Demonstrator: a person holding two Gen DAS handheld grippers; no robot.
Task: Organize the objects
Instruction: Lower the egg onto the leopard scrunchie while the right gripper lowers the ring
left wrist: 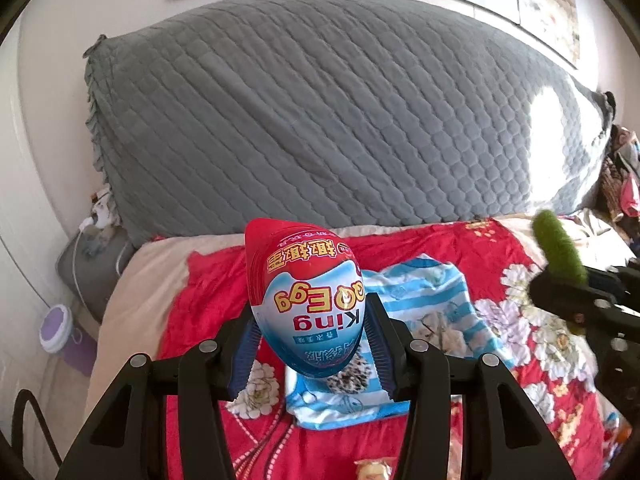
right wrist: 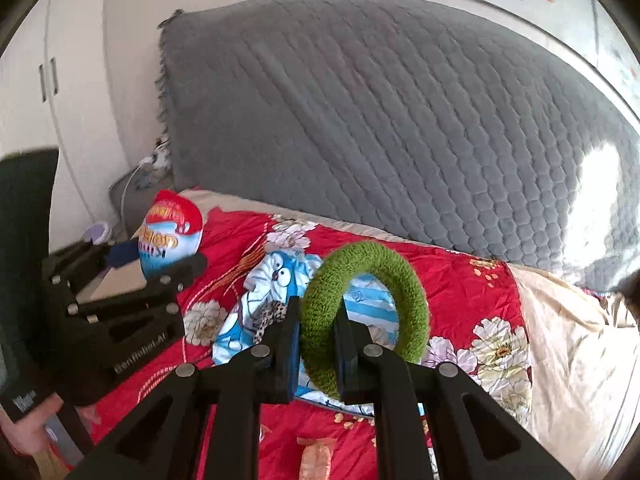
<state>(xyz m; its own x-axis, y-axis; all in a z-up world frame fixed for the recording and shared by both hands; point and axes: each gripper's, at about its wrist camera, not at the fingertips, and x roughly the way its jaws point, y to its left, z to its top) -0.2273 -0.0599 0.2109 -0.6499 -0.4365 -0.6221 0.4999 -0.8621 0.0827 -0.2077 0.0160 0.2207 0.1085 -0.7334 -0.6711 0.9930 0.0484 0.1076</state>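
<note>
The left tongs (left wrist: pixel 308 344) are about half open, because the thing between them is wide: a red, white and blue King Egg toy egg (left wrist: pixel 306 300) in its foil wrapper. The blue pads press on its two round sides, near the blunt end, and the pointed end looks away from the camera, so the print is upside down in the left wrist view. I think the grip sits on the widest part so that the smooth egg cannot slip out forward.

The right tongs (right wrist: pixel 318 344) are fully closed on a green fluffy ring (right wrist: pixel 362 310), probably a hair scrunchie. They pinch only one side of the band, and the rest of the ring stands up free above the fingers. A soft, thin band needs such a tight pinch, otherwise it would fall.

Both things are held in the air above the bed (left wrist: pixel 448 240), over the red flowered quilt (right wrist: pixel 472 292), and touch nothing else. Under them lies a blue and white striped cloth with a cartoon cat (right wrist: pixel 280 280). Behind is a grey quilted headboard cover (left wrist: pixel 320 112). My judgement is that both are being carried to a place where they will be sorted; this place is not in view.
</note>
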